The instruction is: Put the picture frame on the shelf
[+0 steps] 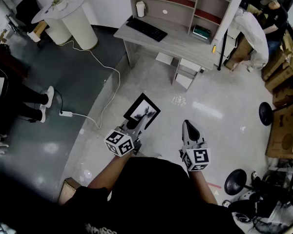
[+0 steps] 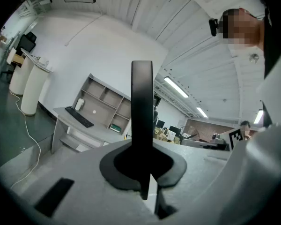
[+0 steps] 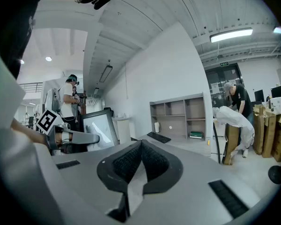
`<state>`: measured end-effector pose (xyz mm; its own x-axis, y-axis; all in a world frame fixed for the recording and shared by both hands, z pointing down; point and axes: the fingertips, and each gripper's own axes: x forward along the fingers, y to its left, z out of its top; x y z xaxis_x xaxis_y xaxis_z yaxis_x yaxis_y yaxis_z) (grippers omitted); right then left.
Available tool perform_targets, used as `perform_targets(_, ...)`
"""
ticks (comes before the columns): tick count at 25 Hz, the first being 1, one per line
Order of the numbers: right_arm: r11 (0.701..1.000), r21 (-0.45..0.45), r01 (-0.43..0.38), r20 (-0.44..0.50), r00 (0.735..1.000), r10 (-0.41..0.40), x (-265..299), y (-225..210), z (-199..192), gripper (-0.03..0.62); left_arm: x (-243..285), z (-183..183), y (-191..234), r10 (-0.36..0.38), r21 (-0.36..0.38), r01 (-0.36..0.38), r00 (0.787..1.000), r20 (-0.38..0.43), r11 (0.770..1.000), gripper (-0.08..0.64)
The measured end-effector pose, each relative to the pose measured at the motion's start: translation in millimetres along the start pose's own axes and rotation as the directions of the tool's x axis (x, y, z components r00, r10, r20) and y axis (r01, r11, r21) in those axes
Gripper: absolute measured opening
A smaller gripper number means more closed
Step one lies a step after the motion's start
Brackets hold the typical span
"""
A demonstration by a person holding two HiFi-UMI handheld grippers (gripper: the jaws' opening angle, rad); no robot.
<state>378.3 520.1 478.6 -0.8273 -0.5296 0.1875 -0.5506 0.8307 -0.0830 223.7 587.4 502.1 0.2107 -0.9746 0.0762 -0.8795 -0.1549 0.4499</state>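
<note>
Our left gripper (image 1: 136,125) is pinching the picture frame (image 1: 144,108). We are holding our right gripper (image 1: 189,126) pressed together, facing the shelf (image 1: 178,1).

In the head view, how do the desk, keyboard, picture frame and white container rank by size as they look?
1. Desk
2. Picture frame, held nearer the camera, so this rank is unsure
3. Keyboard
4. White container

Left tool (image 1: 136,124) clamped; right tool (image 1: 190,126) closed.
</note>
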Motion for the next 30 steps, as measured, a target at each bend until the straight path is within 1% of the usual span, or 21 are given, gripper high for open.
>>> perform_targets(4, 1.000, -0.002, 0.005, 0.013, 1.000, -0.005, -17, -12, -2, 0.012, 4, -5, -17, 0.010, 0.006, -0.010, 1.000, 0.001, 1.000, 0.025)
perform_targets(7, 0.999, 0.042, 0.007, 0.016, 1.000, -0.007, -24, -18, -7, 0.012, 3, -10, -19, 0.032, 0.006, -0.031, 0.999, -0.006, 0.999, 0.025)
perform_targets(9, 0.995, 0.096, 0.011, -0.004, 1.000, -0.011, -28, -20, -16, 0.012, 0, -14, -15, 0.049, 0.002, -0.049, 0.999, -0.022, 0.999, 0.025)
perform_targets(11, 0.991, 0.131, 0.020, -0.025, 1.000, -0.017, -31, -24, -27, 0.012, -2, -18, -8, 0.061, 0.004, -0.061, 0.997, -0.042, 0.998, 0.025)
perform_targets(16, 0.985, 0.161, 0.057, -0.073, 0.996, -0.046, -25, -42, -44, 0.014, 10, -21, 17, 0.077, 0.000, -0.077, 0.995, -0.067, 0.997, 0.025)
perform_targets(19, 0.982, 0.170, 0.083, -0.102, 0.993, -0.066, -11, -54, -50, 0.014, 27, -24, 38, 0.077, -0.016, -0.078, 0.994, -0.081, 0.997, 0.025)
perform_targets(22, 0.980, 0.168, 0.111, -0.136, 0.987, -0.089, 12, -68, -56, 0.014, 51, -29, 60, 0.059, -0.039, -0.063, 0.994, -0.097, 0.997, 0.025)
perform_targets(26, 0.980, 0.171, 0.106, -0.193, 0.978, -0.073, 58, -84, -64, 0.014, 89, -26, 93, 0.029, -0.052, -0.035, 0.992, -0.125, 0.998, 0.025)
perform_targets(27, 0.980, 0.160, 0.118, -0.204, 0.975, -0.084, 73, -89, -62, 0.014, 97, -24, 104, 0.027, -0.059, -0.035, 0.991, -0.135, 0.998, 0.025)
perform_targets(30, 0.977, 0.108, 0.185, -0.207, 0.965, -0.160, 118, -111, -50, 0.014, 124, -10, 140, 0.021, -0.083, -0.035, 0.987, -0.160, 0.996, 0.025)
